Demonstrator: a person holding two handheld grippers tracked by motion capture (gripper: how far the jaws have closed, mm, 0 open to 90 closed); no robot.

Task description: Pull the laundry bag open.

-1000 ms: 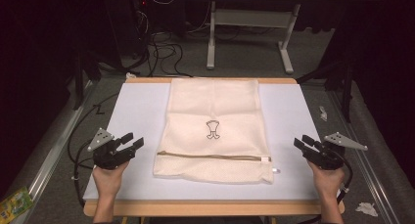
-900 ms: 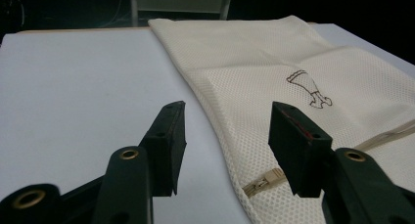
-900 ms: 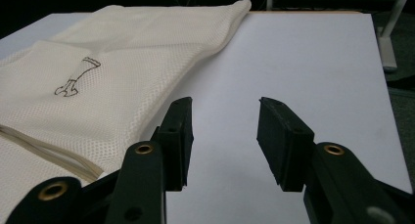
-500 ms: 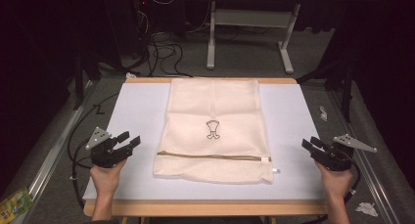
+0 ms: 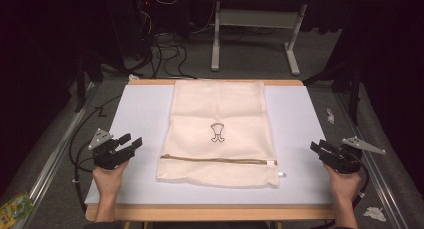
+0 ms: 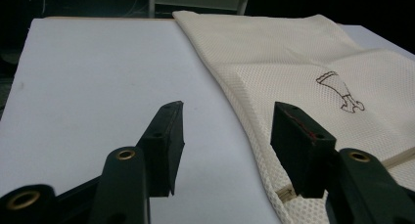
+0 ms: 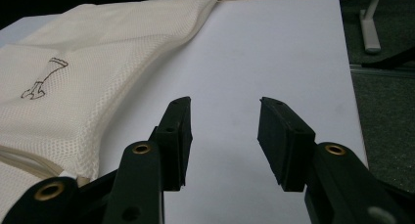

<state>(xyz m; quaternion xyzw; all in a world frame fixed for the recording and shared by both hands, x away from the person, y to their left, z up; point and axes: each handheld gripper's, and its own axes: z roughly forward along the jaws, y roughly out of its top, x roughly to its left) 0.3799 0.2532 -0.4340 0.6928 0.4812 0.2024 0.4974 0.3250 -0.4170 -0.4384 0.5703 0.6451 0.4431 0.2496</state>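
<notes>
A cream mesh laundry bag (image 5: 218,130) lies flat in the middle of the white table (image 5: 140,109), with a small dark emblem (image 5: 217,133) on it and a brown zipper (image 5: 215,160) running across near its front edge. My left gripper (image 5: 132,143) rests at the table's left edge, open and holding nothing, a short way left of the bag (image 6: 293,62). My right gripper (image 5: 317,148) sits at the right edge, open too, apart from the bag (image 7: 83,82). In both gripper views the jaws stand wide over bare table.
The table has a wooden front rim (image 5: 215,213). Beyond it stand a grey desk frame (image 5: 255,34) and loose cables (image 5: 165,44) on the dark floor. Paper scraps (image 5: 373,214) and a green packet (image 5: 12,209) lie on the floor beside the table.
Both hands have drawn outward and slightly back toward the table's side edges, away from the bag. The bag has not moved.
</notes>
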